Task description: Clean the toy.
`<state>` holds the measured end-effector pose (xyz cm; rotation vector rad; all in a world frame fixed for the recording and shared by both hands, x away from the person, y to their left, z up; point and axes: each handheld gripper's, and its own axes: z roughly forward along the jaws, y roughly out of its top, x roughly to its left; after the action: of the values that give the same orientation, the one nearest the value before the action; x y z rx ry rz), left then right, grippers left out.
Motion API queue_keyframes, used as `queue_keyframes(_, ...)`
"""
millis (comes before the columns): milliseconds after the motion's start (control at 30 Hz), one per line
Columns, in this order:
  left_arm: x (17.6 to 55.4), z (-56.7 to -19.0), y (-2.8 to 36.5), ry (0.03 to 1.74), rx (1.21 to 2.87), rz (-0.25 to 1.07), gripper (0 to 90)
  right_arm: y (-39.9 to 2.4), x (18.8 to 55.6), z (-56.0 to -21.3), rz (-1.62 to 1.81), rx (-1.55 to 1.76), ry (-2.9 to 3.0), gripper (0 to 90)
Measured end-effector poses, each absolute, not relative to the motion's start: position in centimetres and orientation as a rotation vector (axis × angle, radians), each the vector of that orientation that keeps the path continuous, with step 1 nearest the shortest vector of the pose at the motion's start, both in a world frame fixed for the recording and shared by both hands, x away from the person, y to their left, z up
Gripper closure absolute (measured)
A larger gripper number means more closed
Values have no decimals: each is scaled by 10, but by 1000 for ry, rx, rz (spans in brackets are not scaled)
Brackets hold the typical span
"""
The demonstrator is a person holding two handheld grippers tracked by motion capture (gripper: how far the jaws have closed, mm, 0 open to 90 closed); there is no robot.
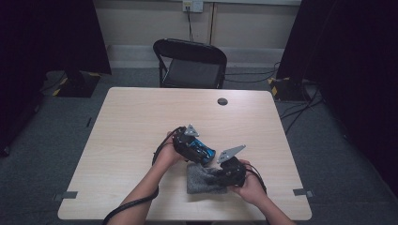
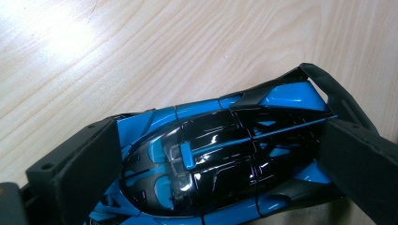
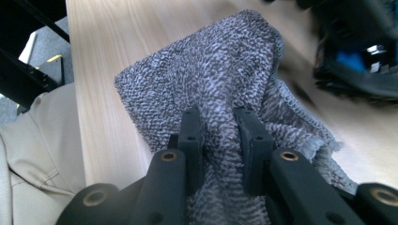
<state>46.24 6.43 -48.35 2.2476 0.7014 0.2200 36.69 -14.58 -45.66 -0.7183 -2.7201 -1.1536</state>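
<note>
A blue and black toy car (image 2: 220,154) sits between the jaws of my left gripper (image 2: 220,164), which press on its two sides, so the gripper is shut on it. In the high view the car (image 1: 202,150) is held just over the table's near middle by the left gripper (image 1: 190,143). My right gripper (image 3: 217,140) is shut on a fold of a grey knitted cloth (image 3: 211,75). That cloth (image 1: 204,178) lies on the table (image 1: 141,117) right below the car, with the right gripper (image 1: 231,169) at its right edge.
A black folding chair (image 1: 190,63) stands behind the far edge of the table. A small dark round disc (image 1: 222,101) lies near the far edge. Black curtains and stands flank both sides, with cables on the floor at right.
</note>
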Motion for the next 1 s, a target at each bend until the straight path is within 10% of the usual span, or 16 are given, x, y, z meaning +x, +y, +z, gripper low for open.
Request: queue_keyframes(1000, 461, -484, 64, 697, 2244, 223, 5, -245, 407, -442, -1295, -1226, -2630, 749)
